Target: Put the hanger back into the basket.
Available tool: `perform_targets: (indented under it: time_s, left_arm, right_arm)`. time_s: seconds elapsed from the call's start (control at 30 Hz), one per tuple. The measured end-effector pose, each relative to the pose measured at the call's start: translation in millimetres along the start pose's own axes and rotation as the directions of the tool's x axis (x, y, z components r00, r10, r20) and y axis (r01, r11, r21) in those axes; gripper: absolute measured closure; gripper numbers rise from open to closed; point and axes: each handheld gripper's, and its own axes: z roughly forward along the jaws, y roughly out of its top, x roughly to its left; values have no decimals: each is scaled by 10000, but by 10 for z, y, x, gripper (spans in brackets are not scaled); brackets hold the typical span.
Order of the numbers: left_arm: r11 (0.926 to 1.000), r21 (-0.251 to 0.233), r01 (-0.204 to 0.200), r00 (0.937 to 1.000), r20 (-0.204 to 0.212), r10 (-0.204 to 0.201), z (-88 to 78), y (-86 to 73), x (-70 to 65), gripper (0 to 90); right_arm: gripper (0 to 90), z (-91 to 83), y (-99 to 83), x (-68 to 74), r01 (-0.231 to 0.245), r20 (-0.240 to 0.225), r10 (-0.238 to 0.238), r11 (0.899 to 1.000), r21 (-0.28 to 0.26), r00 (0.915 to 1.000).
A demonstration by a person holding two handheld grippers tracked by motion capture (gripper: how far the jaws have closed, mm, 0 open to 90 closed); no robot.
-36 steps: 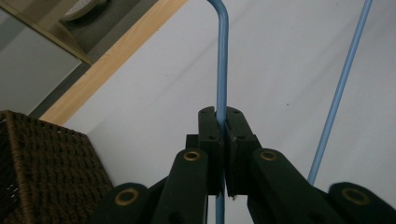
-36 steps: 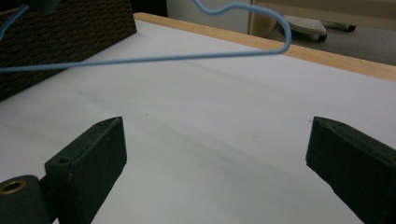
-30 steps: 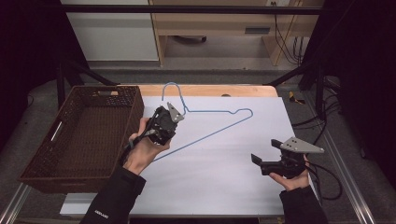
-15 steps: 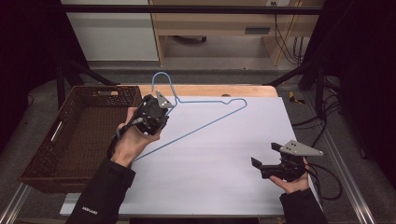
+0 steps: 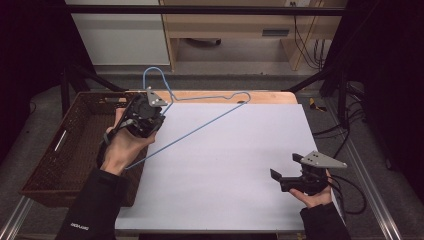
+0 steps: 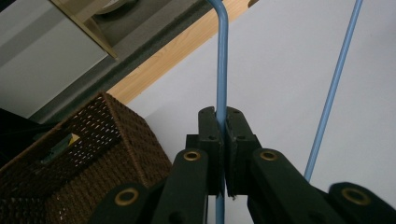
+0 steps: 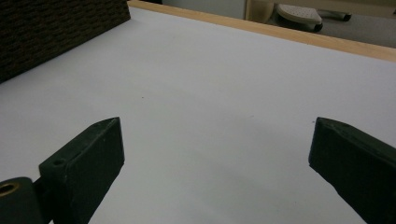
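A blue wire hanger [image 5: 200, 127] hangs tilted above the white table top, its hook over the table's far left edge. My left gripper [image 5: 150, 112] is shut on one of its wires near the hook. In the left gripper view the black jaws pinch that blue wire [image 6: 221, 70] between their pads, and a second wire of the hanger [image 6: 334, 88] runs off to the right. My right gripper [image 5: 285, 175] rests low at the front right of the table, open, and the right gripper view shows bare white table between its two fingers [image 7: 88, 163].
A brown woven basket [image 5: 65, 150] stands at the table's left edge, just beside my left hand. The white table top [image 5: 235, 150] has a wooden far edge [image 5: 260, 97]. Cabinets and cables lie beyond the table.
My left gripper has lifted the hanger and carried it to the left and farther back, toward the basket. The right gripper has stayed where it was.
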Motion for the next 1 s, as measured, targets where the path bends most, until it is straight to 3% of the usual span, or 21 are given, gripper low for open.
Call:
perform_targets:
  time_s: [0.6,0.7,1.0]
  left_arm:
    - [9975,-22,711,9933,-911,-710,-193,-281,469,871]
    - [9949,11,1012,9889,-1094,-1005,-220,-338,536,871]
    - [9897,172,1424,9795,-1464,-1383,-235,-533,785,871]
  right_arm:
    - [38,25,-9,4,10,40,-10,9999,107,10000]
    - [38,29,-11,6,0,59,-1,9999,129,10000]
    - [36,30,-9,8,-1,37,1,9999,136,10000]
